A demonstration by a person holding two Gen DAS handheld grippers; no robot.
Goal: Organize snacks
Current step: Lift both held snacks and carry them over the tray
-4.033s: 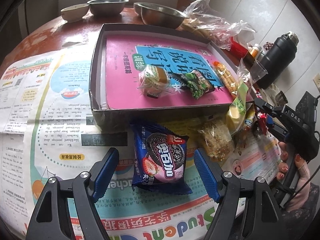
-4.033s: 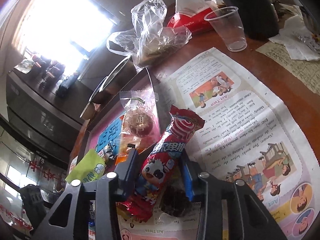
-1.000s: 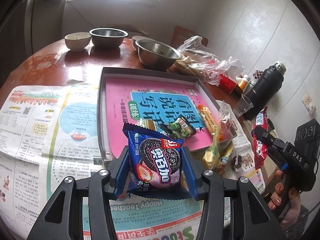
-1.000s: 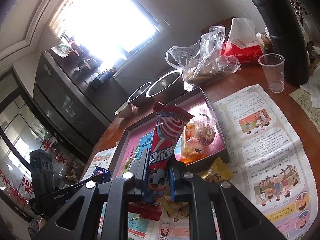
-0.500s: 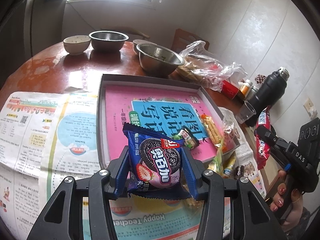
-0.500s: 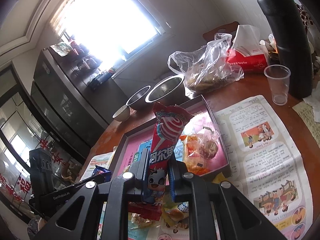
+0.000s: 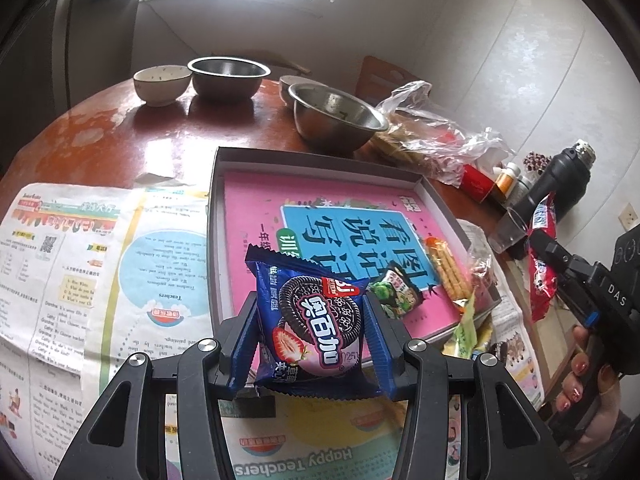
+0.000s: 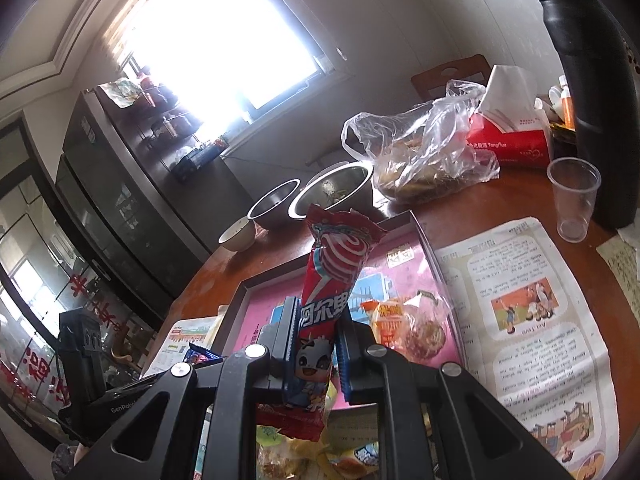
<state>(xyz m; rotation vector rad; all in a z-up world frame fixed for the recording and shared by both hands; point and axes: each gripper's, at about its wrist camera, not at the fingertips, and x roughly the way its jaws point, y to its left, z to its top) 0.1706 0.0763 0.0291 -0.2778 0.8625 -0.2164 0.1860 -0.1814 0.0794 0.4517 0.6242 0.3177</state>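
Note:
My left gripper [image 7: 310, 340] is shut on a blue cookie packet [image 7: 312, 320] and holds it in the air over the near edge of the shallow box [image 7: 214, 240] with a pink book inside. My right gripper [image 8: 316, 348] is shut on a long red candy packet [image 8: 332, 292], held upright above the box's [image 8: 420, 236] near side; it also shows in the left wrist view [image 7: 542, 252] at the right. A green snack [image 7: 396, 292], a stick-biscuit pack [image 7: 446, 268] and a wrapped cake [image 8: 420, 332] lie in the box.
Steel bowls [image 7: 336, 116] and a small ceramic bowl [image 7: 162, 84] stand behind the box. A plastic bag of food [image 8: 424, 156], a red tissue pack [image 8: 512, 136], a plastic cup [image 8: 572, 196] and a black flask [image 8: 592, 80] stand at the right. Loose snacks [image 8: 312, 456] lie on the newspaper.
Both grippers have closed on their packets and lifted them off the newspaper. In the last second both moved toward the box, still holding them.

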